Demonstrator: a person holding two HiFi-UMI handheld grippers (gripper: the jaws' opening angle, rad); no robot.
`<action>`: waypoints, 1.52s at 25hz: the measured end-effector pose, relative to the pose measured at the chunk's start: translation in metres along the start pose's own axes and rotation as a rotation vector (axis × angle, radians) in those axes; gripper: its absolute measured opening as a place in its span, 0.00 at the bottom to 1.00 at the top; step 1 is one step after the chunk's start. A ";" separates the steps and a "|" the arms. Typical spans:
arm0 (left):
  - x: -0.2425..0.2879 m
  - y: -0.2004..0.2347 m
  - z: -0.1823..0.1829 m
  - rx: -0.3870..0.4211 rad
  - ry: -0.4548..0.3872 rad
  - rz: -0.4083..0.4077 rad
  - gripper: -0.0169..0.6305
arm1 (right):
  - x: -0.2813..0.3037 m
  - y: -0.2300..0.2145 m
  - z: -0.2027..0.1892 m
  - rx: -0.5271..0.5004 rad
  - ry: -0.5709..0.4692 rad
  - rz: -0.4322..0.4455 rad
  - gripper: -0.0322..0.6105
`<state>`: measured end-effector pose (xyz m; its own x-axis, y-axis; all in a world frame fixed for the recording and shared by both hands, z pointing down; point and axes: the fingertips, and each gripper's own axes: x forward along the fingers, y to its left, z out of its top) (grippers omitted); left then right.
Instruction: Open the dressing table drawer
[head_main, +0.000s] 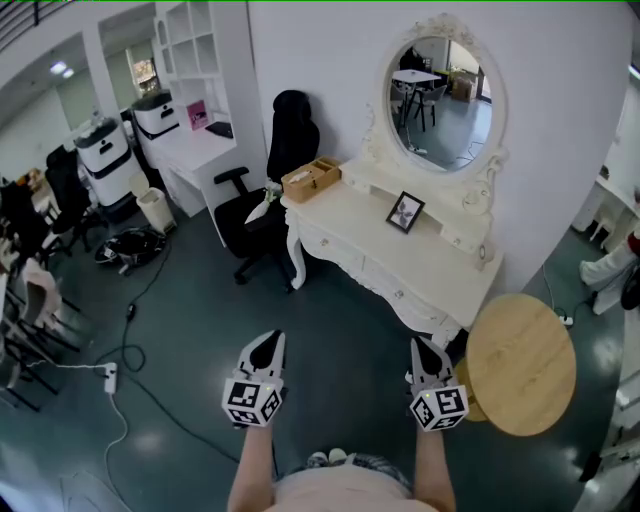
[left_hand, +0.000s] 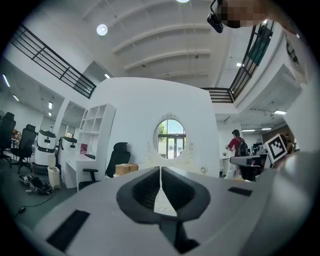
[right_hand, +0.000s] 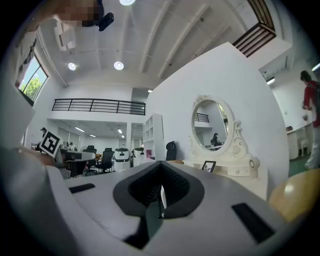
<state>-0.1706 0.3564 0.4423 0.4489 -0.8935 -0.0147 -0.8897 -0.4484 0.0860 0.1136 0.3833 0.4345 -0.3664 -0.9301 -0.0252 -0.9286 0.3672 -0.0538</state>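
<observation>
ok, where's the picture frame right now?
In the head view, right of centre: the picture frame stands on the dressing table top, just below the oval mirror and to the right of the wooden box.

Dressing table (head_main: 370, 235): smooth white painted finish, slight sheen. Round table (head_main: 525, 365): pale wood grain, matt. Floor (head_main: 340, 370): dark, smooth, glossy, with lamp reflections.

Looks like a big open-plan office or lab, not a home. There's a railed mezzanine (left_hand: 50, 60) up high, black office chairs (head_main: 290, 140), white machines (head_main: 105, 150) far left and cables (head_main: 130, 330) across the floor (head_main: 340, 360). The dressing table (head_main: 400, 262) and mirror (head_main: 440, 95) sit against a partition (head_main: 320, 60) like a mock-up bedroom corner.
</observation>
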 end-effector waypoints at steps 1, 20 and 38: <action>-0.001 0.000 0.000 0.001 0.000 0.000 0.08 | 0.000 0.000 0.000 0.009 -0.002 -0.001 0.07; -0.009 -0.004 -0.015 -0.023 0.019 -0.043 0.08 | -0.001 0.014 -0.016 0.037 0.036 0.036 0.07; -0.005 -0.014 -0.012 -0.068 0.020 -0.098 0.58 | 0.000 0.004 -0.014 0.065 0.034 0.035 0.07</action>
<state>-0.1591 0.3673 0.4535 0.5357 -0.8444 -0.0064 -0.8340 -0.5302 0.1529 0.1087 0.3843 0.4484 -0.4012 -0.9160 0.0052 -0.9098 0.3978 -0.1182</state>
